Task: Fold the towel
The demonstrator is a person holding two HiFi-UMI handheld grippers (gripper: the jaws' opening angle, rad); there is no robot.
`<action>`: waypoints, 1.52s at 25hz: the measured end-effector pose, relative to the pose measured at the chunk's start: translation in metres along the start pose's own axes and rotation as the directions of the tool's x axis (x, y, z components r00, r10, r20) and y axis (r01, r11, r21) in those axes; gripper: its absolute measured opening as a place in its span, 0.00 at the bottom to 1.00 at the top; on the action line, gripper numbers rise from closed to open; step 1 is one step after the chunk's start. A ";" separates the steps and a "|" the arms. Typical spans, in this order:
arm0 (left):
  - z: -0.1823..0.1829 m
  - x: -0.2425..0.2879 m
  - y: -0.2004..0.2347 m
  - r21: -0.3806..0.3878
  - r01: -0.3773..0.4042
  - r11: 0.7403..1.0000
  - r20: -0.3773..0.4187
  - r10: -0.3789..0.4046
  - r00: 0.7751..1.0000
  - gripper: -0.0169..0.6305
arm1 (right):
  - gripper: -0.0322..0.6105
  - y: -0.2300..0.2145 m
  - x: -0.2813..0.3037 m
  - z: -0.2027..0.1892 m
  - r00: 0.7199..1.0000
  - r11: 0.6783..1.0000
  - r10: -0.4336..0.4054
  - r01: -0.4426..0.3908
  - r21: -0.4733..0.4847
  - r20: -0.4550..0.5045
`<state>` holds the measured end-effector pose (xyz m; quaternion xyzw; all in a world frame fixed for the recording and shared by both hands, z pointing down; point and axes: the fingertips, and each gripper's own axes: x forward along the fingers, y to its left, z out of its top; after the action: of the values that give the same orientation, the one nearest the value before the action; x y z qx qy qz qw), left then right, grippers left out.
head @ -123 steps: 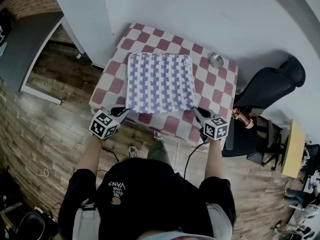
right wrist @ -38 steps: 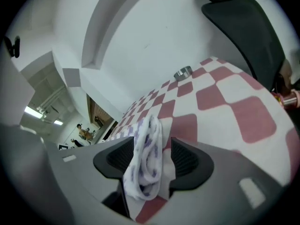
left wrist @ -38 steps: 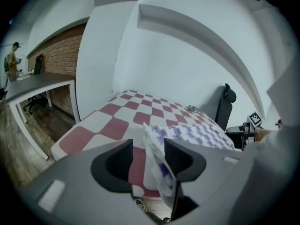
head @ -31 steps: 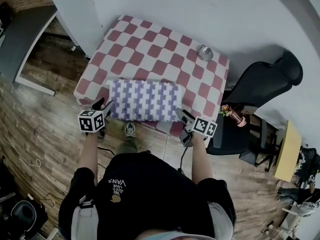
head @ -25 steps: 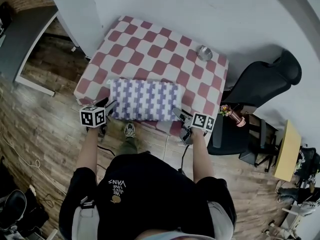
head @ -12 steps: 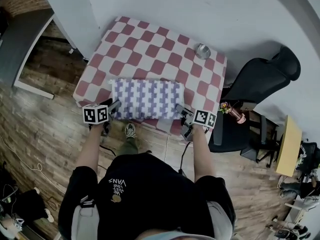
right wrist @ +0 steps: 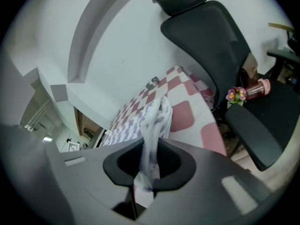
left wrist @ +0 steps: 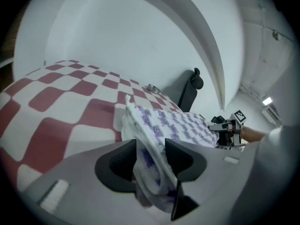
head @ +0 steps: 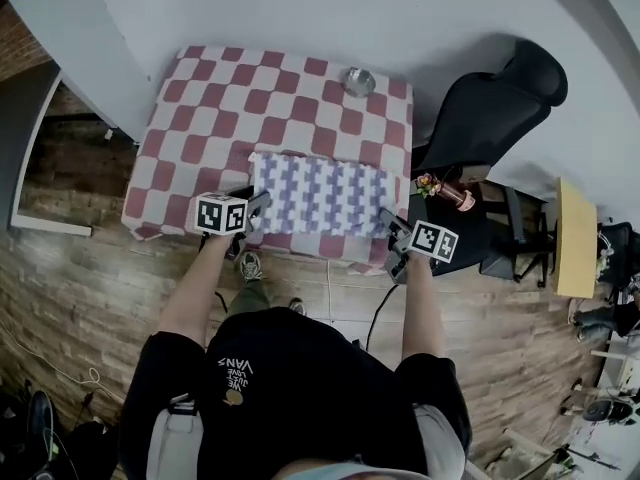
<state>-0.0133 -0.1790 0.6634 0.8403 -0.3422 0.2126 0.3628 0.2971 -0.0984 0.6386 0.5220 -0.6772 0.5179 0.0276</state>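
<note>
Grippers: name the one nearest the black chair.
The right gripper: its jaws, just closing, pinch the towel beside the chair; the left gripper holds the far end.

The tabletop [head: 200, 98] is covered by a red-and-white checked cloth [head: 165, 168] that hangs over its edges. A folded purple-and-white towel [head: 320, 193] lies on the cloth along the near edge, toward the right-hand corner. A small metal bowl [head: 357, 80] stands by the far edge, right of the middle, well apart from the towel

The person [head: 300, 408] is wearing a black short-sleeved shirt [head: 330, 363] with white lettering. The left gripper [head: 257, 206] and right gripper [head: 393, 224] are carrying black-and-white marker cubes [head: 222, 213].
</note>
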 end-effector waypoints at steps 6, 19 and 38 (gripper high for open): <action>-0.002 0.041 -0.040 0.118 0.050 0.992 -0.107 -0.037 0.994 0.32 | 0.14 -0.037 -0.048 -0.003 0.990 0.991 -0.131 0.132 -0.032 0.048; 0.013 0.009 -0.039 0.143 0.067 0.987 -0.001 -0.068 0.998 0.33 | 0.14 0.089 -0.020 0.015 0.972 0.812 -0.225 0.223 -0.539 0.065; -0.029 -0.063 -0.012 0.056 -0.002 0.998 0.100 -0.004 0.995 0.33 | 0.15 0.206 0.126 -0.104 0.957 0.531 -0.217 -0.051 -0.846 -0.194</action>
<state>-0.0504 -0.1249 0.6384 0.8599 -0.3536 0.1796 0.3216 0.0360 -0.1245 0.6212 0.3980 -0.8056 0.1922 0.3946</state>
